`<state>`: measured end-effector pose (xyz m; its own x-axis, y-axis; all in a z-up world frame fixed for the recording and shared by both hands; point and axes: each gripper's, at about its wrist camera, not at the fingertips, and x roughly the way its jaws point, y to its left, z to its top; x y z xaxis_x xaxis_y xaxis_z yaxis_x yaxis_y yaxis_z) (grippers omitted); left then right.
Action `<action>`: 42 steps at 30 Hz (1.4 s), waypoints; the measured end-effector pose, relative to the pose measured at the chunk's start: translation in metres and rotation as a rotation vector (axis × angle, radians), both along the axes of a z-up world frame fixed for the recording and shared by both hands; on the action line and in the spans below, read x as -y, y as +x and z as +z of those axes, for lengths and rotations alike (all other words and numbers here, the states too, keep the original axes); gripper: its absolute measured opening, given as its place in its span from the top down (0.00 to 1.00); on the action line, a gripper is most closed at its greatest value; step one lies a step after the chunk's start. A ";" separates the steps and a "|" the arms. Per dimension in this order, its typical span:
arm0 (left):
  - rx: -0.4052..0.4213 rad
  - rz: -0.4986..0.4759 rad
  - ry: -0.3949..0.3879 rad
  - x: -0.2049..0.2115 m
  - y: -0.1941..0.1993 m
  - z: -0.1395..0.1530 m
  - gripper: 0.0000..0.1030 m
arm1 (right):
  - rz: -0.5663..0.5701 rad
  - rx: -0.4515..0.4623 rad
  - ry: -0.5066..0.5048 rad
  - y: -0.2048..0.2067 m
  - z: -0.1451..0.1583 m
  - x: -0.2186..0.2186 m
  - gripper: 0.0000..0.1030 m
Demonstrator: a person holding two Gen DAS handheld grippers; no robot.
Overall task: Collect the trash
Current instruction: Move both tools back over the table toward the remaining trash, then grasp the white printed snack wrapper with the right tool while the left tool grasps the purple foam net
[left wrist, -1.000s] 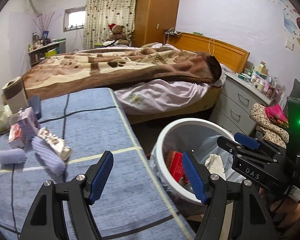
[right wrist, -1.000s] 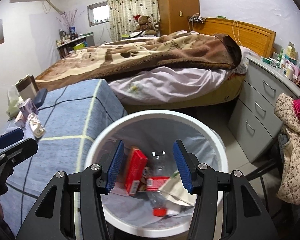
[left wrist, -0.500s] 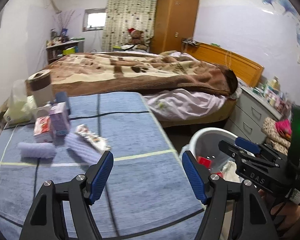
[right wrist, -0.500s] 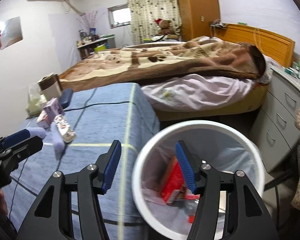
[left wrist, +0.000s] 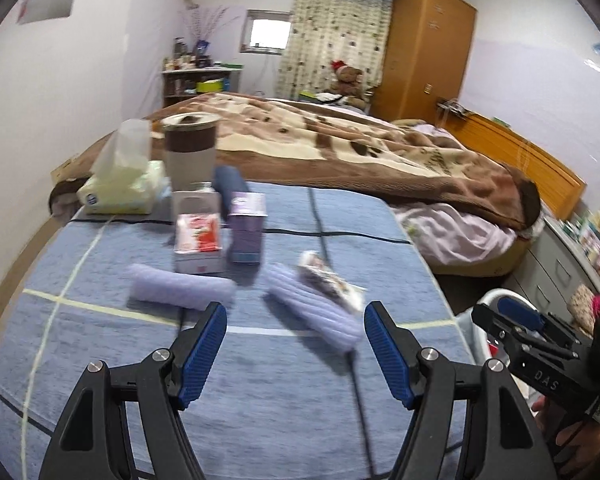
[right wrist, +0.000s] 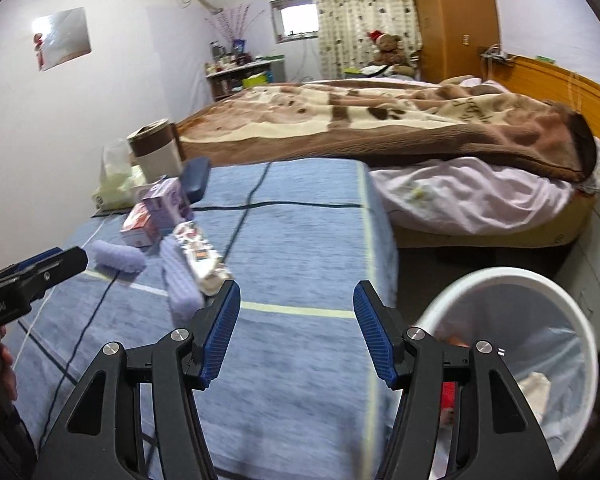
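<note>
Both wrist views have swung left since a second ago, off the bin and onto the blue cloth.

Largest in the scene, the bed (right wrist: 380,120) with its brown blanket fills the far side; its right end is cut off by the lens edge. Nearer, the blue cloth (left wrist: 284,392) covers the surface under both grippers. The white bin (right wrist: 504,284) stands low at the right, half hidden behind the right gripper (right wrist: 296,328); its contents are blurred, only a red patch and something pale showing. In the left view just a sliver of its rim appears.

On the cloth's far left sits the trash: a tissue pack (left wrist: 120,188), a canister (left wrist: 190,148), a red-and-white box (left wrist: 198,240), a purple box (left wrist: 246,228), two lilac rolls (left wrist: 180,286) and a printed wrapper (left wrist: 328,280), smeared by motion.

The left gripper (left wrist: 296,354) hangs over the cloth, jaws spread, empty. The right one's jaws are spread too, holding nothing.
</note>
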<state>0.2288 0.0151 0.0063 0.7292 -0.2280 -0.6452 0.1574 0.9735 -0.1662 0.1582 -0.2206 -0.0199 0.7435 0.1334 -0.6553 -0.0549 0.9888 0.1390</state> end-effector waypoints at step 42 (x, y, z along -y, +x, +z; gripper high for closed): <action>-0.248 0.197 -0.069 -0.073 0.131 -0.082 0.30 | 0.174 -0.179 0.059 0.101 -0.044 -0.065 0.51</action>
